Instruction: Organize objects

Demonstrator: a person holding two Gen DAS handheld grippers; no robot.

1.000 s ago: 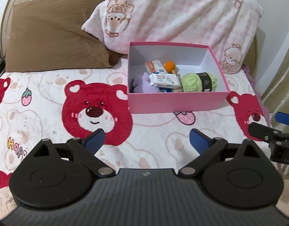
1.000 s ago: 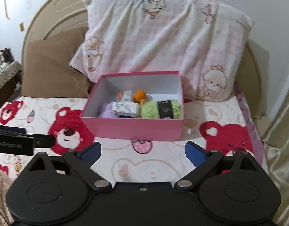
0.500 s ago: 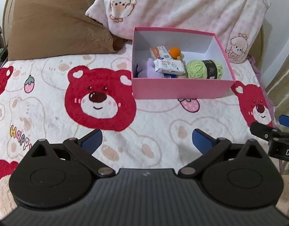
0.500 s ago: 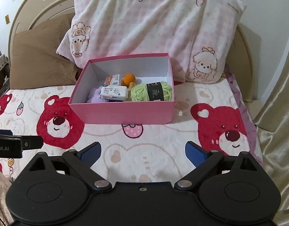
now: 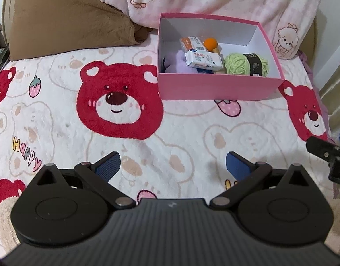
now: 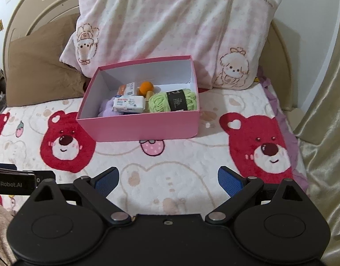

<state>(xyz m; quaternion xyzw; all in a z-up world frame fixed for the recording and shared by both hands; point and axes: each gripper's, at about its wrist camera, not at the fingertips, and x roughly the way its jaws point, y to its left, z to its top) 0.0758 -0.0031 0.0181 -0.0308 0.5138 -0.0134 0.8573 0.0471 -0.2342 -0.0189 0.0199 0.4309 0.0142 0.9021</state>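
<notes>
Box position: pink box (image 5: 216, 88) is being seen on the bear-print blanket (image 5: 59, 119), at about 1 o'clock from the left gripper (image 5: 171, 166) and at about 11 o'clock from the right gripper (image 6: 168, 181); it is standing well apart from both.
Box long axis: it is being presented crosswise to both grippers, running from 9 to 3 o'clock, with the long near wall facing them.
Contents: green yarn skein (image 5: 247, 64) is lying at the 3 o'clock end, its axis along the box; white tissue pack (image 5: 204, 61) is lying mid-box over a purple plush item (image 5: 176, 63); an orange ball (image 5: 210, 43) and an orange-and-white packet (image 5: 191, 43) are lying toward 12 o'clock.
Left gripper state: jaws are being held wide apart, nothing between them.
Right gripper state: jaws are likewise being held spread and empty.
Nearer gripper: no clear difference is being shown; the skein end is judged to favour the right gripper, the plush end the left.
Loose objects: none are being seen on the blanket outside the box.
Backdrop: pink pillow (image 6: 170, 33) and brown pillow (image 5: 68, 15) are being leaned behind the box at 12 o'clock.
</notes>
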